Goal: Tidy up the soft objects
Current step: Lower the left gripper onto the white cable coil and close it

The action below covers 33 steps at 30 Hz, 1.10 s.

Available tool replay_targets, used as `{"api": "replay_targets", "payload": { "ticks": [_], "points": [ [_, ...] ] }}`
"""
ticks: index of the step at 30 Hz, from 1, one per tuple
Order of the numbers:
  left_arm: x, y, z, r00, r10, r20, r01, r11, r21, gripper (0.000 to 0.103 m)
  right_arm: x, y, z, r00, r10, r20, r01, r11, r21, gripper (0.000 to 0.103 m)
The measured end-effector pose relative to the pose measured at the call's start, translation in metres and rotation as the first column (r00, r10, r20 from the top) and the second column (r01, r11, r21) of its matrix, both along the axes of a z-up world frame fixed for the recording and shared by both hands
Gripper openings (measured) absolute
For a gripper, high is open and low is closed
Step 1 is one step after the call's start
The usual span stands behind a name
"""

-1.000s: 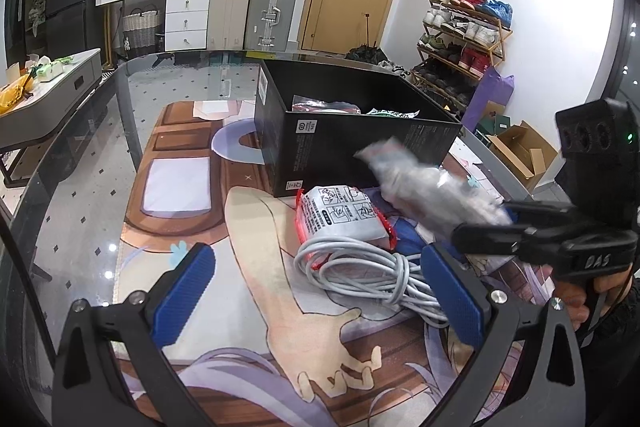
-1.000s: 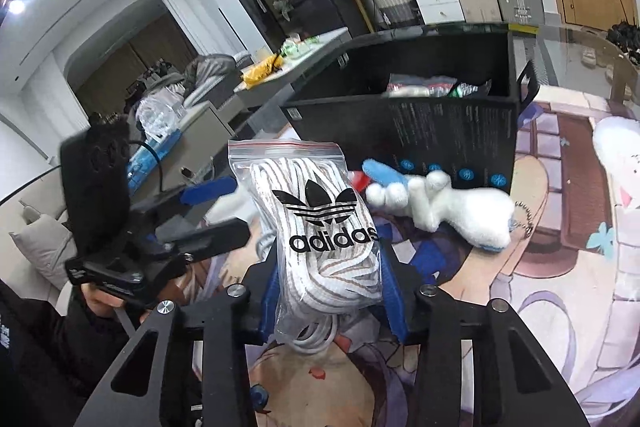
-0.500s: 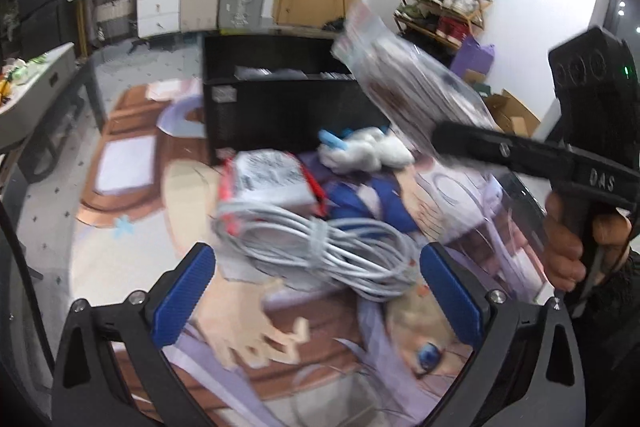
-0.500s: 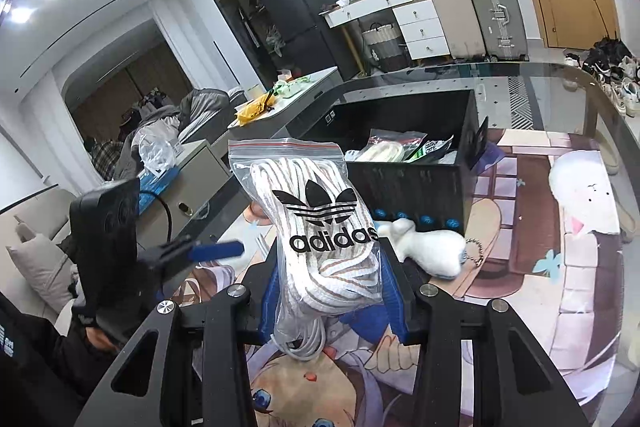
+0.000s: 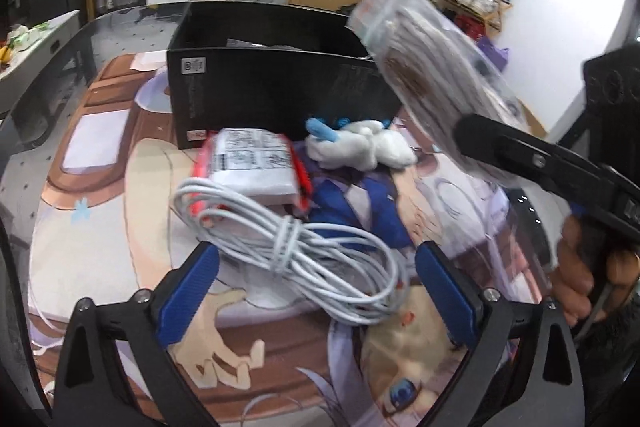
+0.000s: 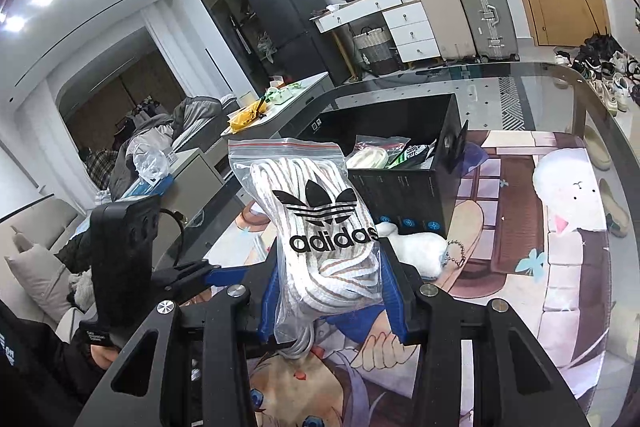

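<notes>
While it hangs above the desk [image 6: 560,99], the zip bag of white laces [image 6: 316,227] printed with a black trefoil logo is clamped between the blue pads of the right claw [image 6: 332,291], which squeeze its lower half so the sealed top stands up and tilts toward the black box [image 6: 404,191]. Seen from the left wrist view, the same bag [image 5: 432,67] is raised at the box's right front corner, apart from it, with a person's hand [image 5: 580,267] on the handle below.

The black box stands open-topped on a printed cartoon mat [image 6: 520,259] that covers the glass desk; inside it lie a few packets [image 6: 384,155], one pale and one green and black. Just in front of the box, a white plush toy [image 5: 360,147] with blue parts lies on the mat, a bead chain [image 6: 456,251] at one end. Beside the toy, also just before the box, sits a white packet with red edges [image 5: 252,163], and a tied bundle of white cable [image 5: 296,247] rests partly against that packet, farther from the box.

The left claw [image 5: 316,295] hovers over the cable bundle with its blue pads wide apart on either side of it; its jaws have just been closing a little, yet they touch nothing and the cable lies free beneath them.
</notes>
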State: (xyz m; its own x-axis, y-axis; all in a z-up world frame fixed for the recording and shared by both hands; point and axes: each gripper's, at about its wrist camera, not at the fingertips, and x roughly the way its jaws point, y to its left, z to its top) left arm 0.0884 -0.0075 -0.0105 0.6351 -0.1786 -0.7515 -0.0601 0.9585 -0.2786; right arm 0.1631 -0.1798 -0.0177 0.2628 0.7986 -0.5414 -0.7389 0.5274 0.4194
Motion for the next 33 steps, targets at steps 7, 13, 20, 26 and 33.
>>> {"api": "replay_targets", "payload": {
  "ticks": [7,13,20,26,33],
  "points": [
    [-0.005,0.004,0.0,1.0,0.006,0.026,-0.006,1.0,-0.009,0.059,0.0,0.0,0.0,1.0,-0.003,-0.006,0.003,1.0,0.001,0.043],
    [-0.01,0.012,0.001,0.999,-0.001,0.035,0.003,0.998,-0.057,0.057,0.001,0.002,-0.001,1.0,-0.004,-0.005,0.004,1.0,-0.002,0.043],
    [-0.021,0.021,0.001,0.999,-0.005,0.049,0.009,0.997,-0.076,0.057,0.002,0.002,-0.002,1.0,-0.004,-0.006,0.004,1.0,-0.002,0.043],
    [-0.031,0.027,0.004,0.997,0.004,0.071,0.002,0.997,-0.083,0.056,0.001,0.005,-0.004,1.0,0.001,-0.005,-0.001,1.0,-0.006,0.043],
    [-0.038,0.038,0.013,0.993,0.029,0.112,-0.018,0.995,-0.098,0.056,-0.001,0.007,-0.004,1.0,0.0,0.008,0.0,1.0,0.002,0.043]
  ]
}}
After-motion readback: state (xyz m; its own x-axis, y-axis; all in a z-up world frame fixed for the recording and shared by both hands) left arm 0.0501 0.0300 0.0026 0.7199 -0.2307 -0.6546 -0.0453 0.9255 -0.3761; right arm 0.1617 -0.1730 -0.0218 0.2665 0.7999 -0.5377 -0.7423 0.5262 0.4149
